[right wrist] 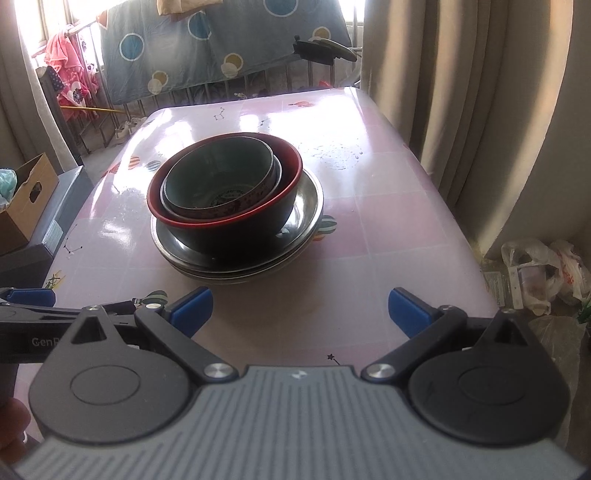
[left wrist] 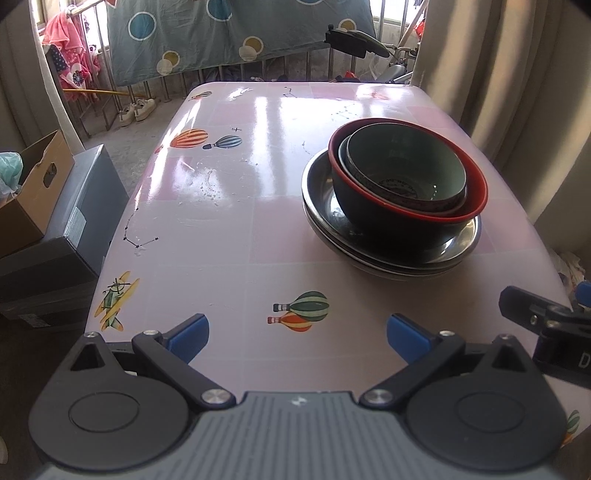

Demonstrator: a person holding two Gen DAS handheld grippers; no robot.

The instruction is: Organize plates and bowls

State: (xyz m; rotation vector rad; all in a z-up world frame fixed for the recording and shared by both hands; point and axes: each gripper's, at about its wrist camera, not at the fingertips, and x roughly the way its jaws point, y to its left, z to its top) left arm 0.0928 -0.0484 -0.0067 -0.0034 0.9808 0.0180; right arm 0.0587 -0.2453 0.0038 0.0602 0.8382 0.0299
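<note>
Facing the nested stack (right wrist: pixel 236 206), the right gripper (right wrist: pixel 300 312) is nearer, stack ahead-left; left gripper (left wrist: pixel 297 338) sees it ahead-right. Both jaws wide, empty.

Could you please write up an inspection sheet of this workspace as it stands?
Surface: pink patterned table, glossy, with small wet spots.
Job's things: green bowl nested in red-rimmed bowl, on stacked metal plates.
Clutter: nothing seen on the table.
Grippers: left hand-held gripper and right hand-held gripper both open, empty, short of the stack.
Cables: nothing seen.
Surroundings: curtain, cardboard box, plastic bags on floor, hanging blanket.
</note>
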